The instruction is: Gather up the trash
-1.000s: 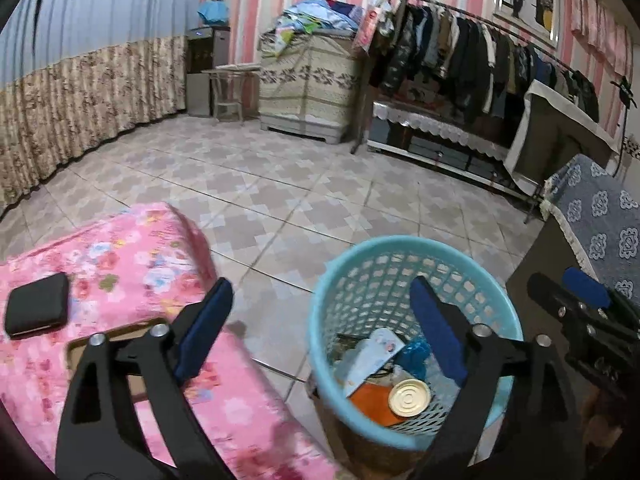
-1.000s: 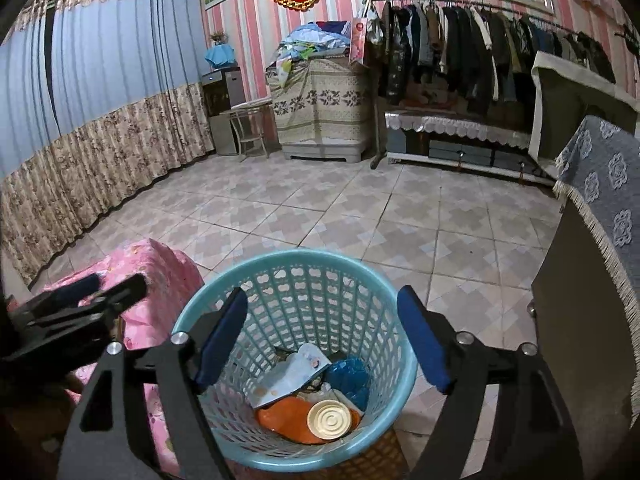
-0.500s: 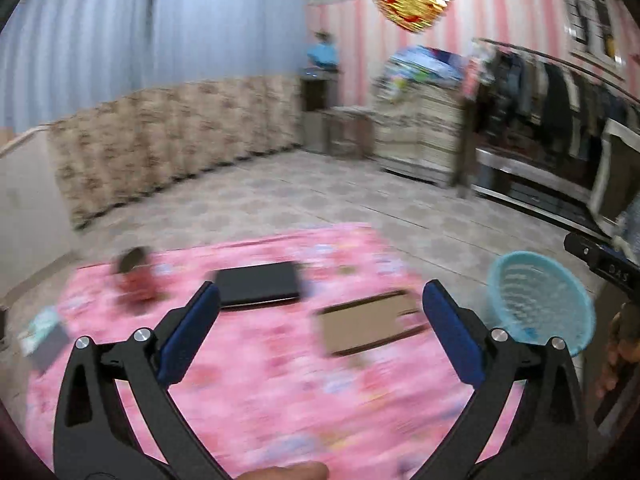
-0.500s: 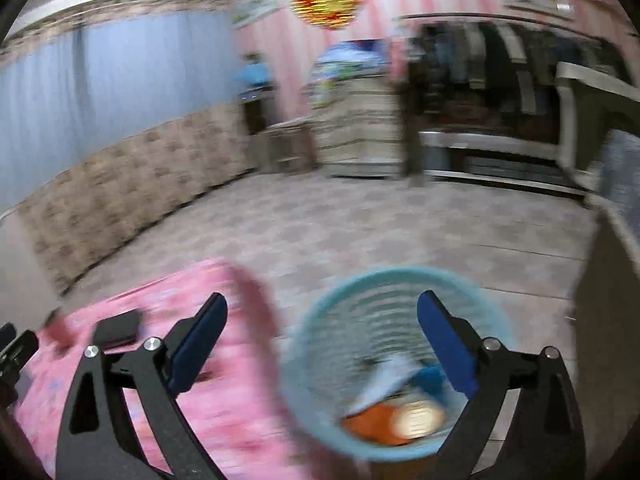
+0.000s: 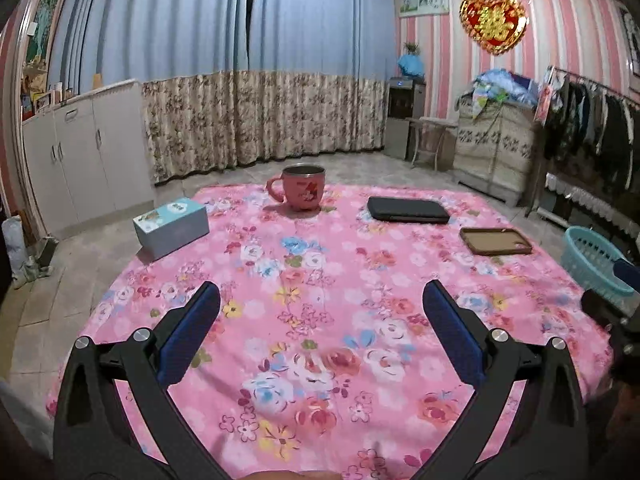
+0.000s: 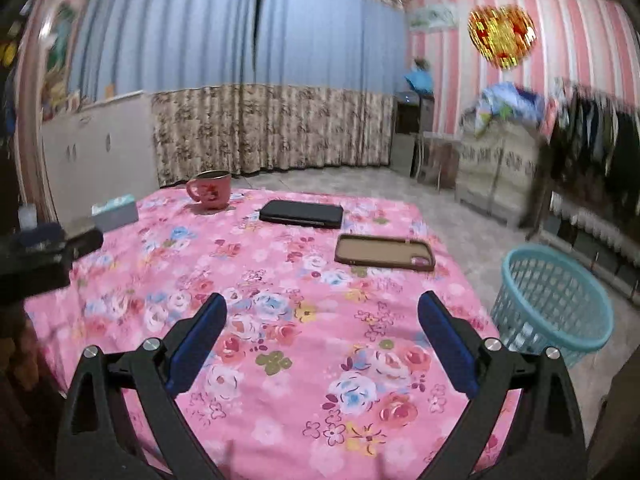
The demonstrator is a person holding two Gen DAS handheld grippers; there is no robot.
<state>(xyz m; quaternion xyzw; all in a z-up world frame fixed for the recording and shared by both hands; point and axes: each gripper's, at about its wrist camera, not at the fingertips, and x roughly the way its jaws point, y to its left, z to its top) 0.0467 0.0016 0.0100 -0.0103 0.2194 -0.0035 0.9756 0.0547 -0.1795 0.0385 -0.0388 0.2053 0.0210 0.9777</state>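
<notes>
- Left gripper [image 5: 320,312]: jaws spread wide, nothing between them, lower centre of the left view, over the worktop [image 5: 340,300] with its pink floral cloth.
- Right gripper [image 6: 322,320]: jaws spread, empty, lower centre of the right view.
- Basket [image 6: 554,300]: teal, on the floor off the worktop's right edge, right side of frame.
- On the worktop: mug [image 5: 302,192] top centre, box [image 5: 172,228] upper left, black case [image 5: 408,210] and phone case [image 5: 496,240] upper right.

On your table [image 5: 320,320], the mug [image 5: 302,188] stands at the far edge, box [image 5: 172,228] left, case [image 5: 408,210] and tray [image 5: 496,241] right; the basket [image 6: 552,300] sits on the floor beyond its right edge.
</notes>
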